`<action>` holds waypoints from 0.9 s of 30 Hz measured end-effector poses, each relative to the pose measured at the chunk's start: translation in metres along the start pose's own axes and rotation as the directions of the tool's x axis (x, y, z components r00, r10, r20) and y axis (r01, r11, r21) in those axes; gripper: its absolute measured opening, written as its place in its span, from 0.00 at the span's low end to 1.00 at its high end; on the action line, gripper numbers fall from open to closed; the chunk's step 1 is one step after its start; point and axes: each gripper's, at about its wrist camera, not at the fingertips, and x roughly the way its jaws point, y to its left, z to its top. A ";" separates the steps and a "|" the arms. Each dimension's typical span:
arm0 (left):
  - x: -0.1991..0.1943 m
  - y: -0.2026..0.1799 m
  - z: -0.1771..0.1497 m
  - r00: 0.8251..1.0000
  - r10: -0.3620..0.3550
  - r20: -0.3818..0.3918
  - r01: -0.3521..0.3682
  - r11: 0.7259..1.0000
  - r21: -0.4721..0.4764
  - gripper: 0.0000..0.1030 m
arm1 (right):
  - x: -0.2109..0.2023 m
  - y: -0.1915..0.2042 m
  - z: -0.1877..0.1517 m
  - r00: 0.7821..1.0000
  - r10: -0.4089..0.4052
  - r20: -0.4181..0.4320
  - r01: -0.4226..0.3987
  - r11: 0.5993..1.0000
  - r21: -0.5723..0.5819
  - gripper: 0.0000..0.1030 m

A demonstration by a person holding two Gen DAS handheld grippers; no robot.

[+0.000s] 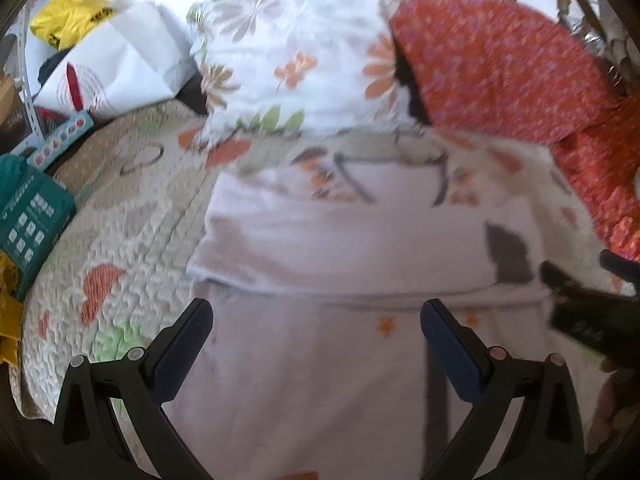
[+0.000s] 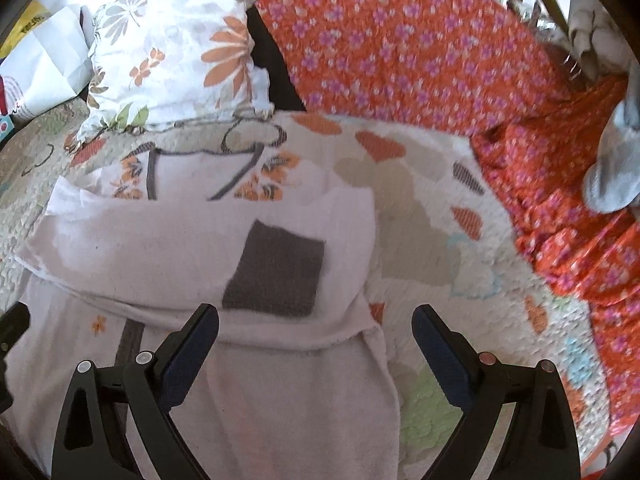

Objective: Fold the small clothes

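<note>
- Hovering over the garment, the left gripper has its two fingers spread wide with nothing between them.
- The right gripper is likewise wide open and holds nothing; its left finger sits above the cloth, its right finger above the quilt.
- One small pale pink garment lies flat on the quilted bedspread, its far part folded back over the near part. One dark grey square patch shows on the folded layer; small orange flower prints mark the cloth.
- One white floral pillow lies beyond the garment; one orange floral cloth lies just beside it.
- At the left edge: one yellow bag with black print, too blurred to read; one white paper bag; one teal box, its white lettering illegible.
- Contents of both bags and the box cannot be seen.
</note>
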 end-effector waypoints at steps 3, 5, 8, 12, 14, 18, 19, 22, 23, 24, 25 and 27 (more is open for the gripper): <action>-0.012 -0.010 0.007 0.999 -0.015 0.049 0.014 1.000 0.009 1.00 | -0.009 0.005 0.003 0.997 -0.058 0.048 0.059 0.998 -0.019 0.96; -0.015 -0.014 0.009 0.998 -0.023 0.061 0.022 1.000 0.014 1.00 | -0.013 0.006 0.004 0.995 -0.074 0.074 0.076 0.997 -0.026 0.96; -0.015 -0.018 0.009 0.998 -0.028 0.065 0.026 0.999 0.020 1.00 | -0.017 0.007 0.003 0.989 -0.108 0.102 0.112 0.993 -0.042 0.96; -0.011 -0.020 0.007 0.998 -0.011 0.057 0.009 0.999 0.034 1.00 | -0.017 0.004 0.001 0.987 -0.120 0.108 0.126 0.991 -0.053 0.96; -0.007 -0.021 0.005 0.999 -0.003 0.045 0.001 0.999 0.038 1.00 | -0.015 0.002 0.001 0.989 -0.116 0.097 0.121 0.992 -0.047 0.96; -0.002 -0.022 0.003 1.000 0.000 0.024 -0.001 0.999 0.046 1.00 | -0.013 -0.001 0.000 0.989 -0.118 0.084 0.122 0.992 -0.041 0.96; -0.001 -0.022 0.002 1.000 0.002 0.020 -0.003 0.999 0.046 1.00 | -0.013 -0.001 0.000 0.989 -0.118 0.084 0.122 0.992 -0.041 0.96; 0.001 -0.021 0.000 1.000 0.009 0.010 -0.009 0.999 0.049 1.00 | -0.013 -0.001 -0.001 0.989 -0.123 0.085 0.127 0.991 -0.045 0.96; 0.003 -0.021 0.000 1.000 0.010 0.005 -0.010 0.999 0.048 1.00 | -0.012 -0.001 -0.001 0.988 -0.126 0.087 0.131 0.990 -0.048 0.96; 0.003 -0.020 -0.001 1.000 0.010 0.001 -0.010 0.999 0.047 1.00 | -0.012 0.000 -0.001 0.988 -0.130 0.088 0.135 0.990 -0.052 0.96; 0.004 -0.020 -0.001 1.000 0.010 -0.004 -0.010 0.999 0.047 1.00 | -0.012 0.000 -0.001 0.988 -0.130 0.088 0.135 0.989 -0.056 0.96; 0.006 -0.020 -0.002 1.000 0.014 -0.014 -0.013 0.999 0.047 1.00 | -0.012 0.000 -0.002 0.988 -0.129 0.088 0.134 0.989 -0.061 0.96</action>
